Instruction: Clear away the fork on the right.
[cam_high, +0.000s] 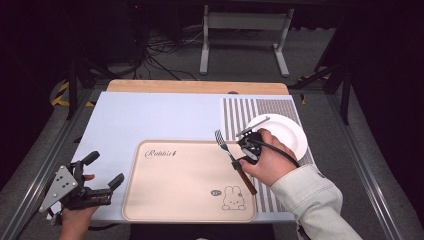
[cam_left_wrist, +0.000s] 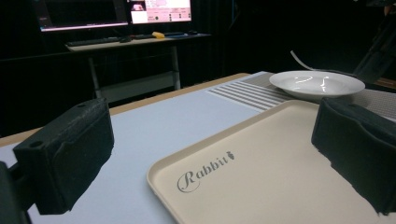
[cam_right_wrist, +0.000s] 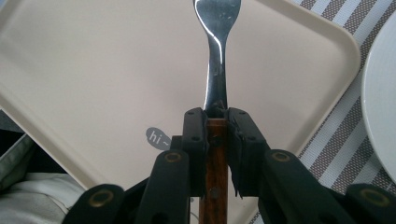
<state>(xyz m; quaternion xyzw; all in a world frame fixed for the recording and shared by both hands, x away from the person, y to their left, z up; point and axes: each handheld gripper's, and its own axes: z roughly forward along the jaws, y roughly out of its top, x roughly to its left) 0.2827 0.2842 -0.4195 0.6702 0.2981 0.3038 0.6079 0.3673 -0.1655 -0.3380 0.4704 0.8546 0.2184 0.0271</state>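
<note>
The right gripper (cam_high: 239, 159) is clamped tight on a fork (cam_right_wrist: 216, 93), its jaws squeezing the wooden handle just below where the metal neck starts, so the tines reach out ahead over the right edge of the beige tray (cam_high: 150, 200). Gripped there, the fork looks steady and can be laid down flat; I'd guess the tray is where it's headed. The white plate (cam_high: 290, 137) sits just beyond on the striped mat (cam_high: 240, 112), apart from the tray. The left gripper (cam_high: 97, 180) hovers low off the tray's near-left corner, jaws wide apart and holding nothing, seemingly just waiting out of the way.
</note>
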